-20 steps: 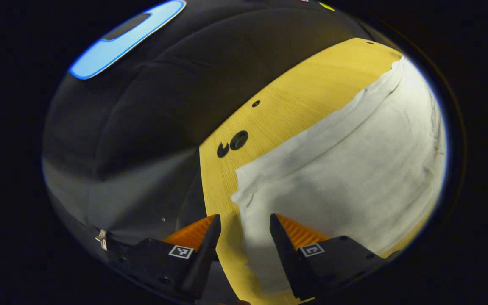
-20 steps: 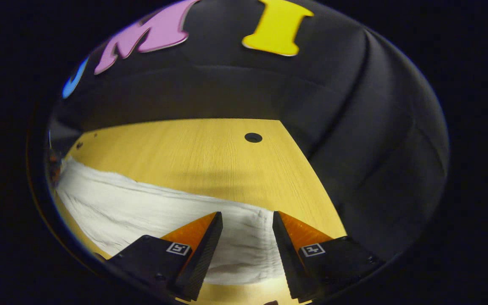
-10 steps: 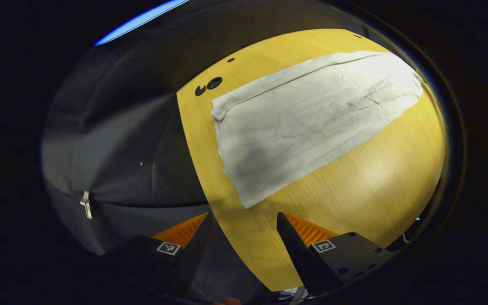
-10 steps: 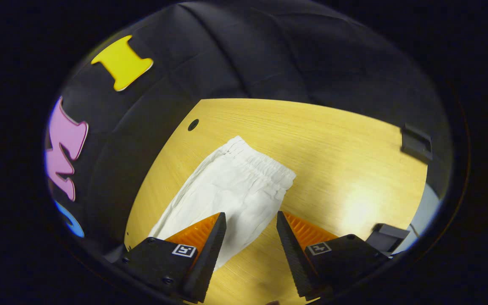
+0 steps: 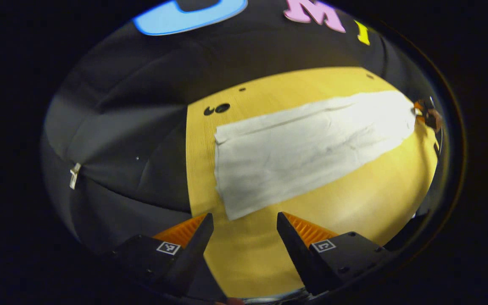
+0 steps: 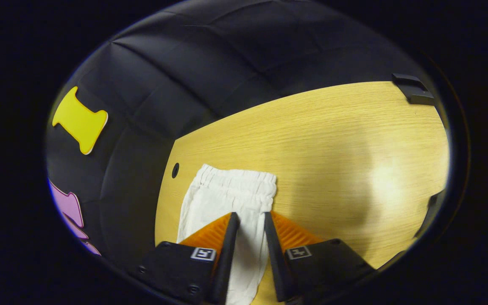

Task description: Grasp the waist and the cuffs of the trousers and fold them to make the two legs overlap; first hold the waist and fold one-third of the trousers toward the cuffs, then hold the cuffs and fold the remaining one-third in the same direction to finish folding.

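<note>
So the trousers (image 5: 307, 148) lie flat, legs overlapped, across the table (image 5: 354, 212), cuffs near its left edge, left gripper (image 5: 244, 222) spread wide and empty, right gripper (image 6: 250, 222) narrowed over the waist, maybe not pinching yet: grab both layers before folding 1 third.

The right gripper (image 6: 250, 220) is narrowing its jaws over the trousers (image 6: 227, 199) near the waist, while the left gripper (image 5: 244, 220) is pulling back.
</note>
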A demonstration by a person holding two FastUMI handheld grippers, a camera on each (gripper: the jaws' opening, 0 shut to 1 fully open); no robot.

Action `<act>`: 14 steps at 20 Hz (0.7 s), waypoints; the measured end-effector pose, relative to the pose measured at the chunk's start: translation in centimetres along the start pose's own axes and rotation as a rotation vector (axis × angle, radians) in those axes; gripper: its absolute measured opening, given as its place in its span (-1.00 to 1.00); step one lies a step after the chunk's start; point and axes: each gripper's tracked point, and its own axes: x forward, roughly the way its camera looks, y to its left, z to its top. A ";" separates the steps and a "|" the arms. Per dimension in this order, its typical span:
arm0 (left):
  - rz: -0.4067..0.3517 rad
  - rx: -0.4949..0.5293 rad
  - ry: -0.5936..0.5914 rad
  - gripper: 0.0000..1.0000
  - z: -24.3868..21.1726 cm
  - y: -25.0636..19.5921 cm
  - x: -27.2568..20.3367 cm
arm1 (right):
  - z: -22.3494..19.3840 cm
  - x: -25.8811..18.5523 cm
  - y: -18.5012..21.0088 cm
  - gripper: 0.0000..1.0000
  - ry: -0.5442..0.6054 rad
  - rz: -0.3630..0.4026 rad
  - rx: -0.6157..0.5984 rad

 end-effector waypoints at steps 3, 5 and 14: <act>-0.031 -0.151 -0.141 0.93 1.0 -1.7 0.5 | 0.1 0.3 0.0 -0.70 -0.010 0.053 -0.057; -0.040 -0.257 -0.193 0.92 0.9 -2.6 1.0 | 0.2 0.3 0.1 -0.78 -0.010 0.103 -0.078; 0.073 -0.392 -0.323 0.90 1.5 -2.9 2.4 | 1.7 -0.9 0.4 -0.79 -0.005 0.201 -0.110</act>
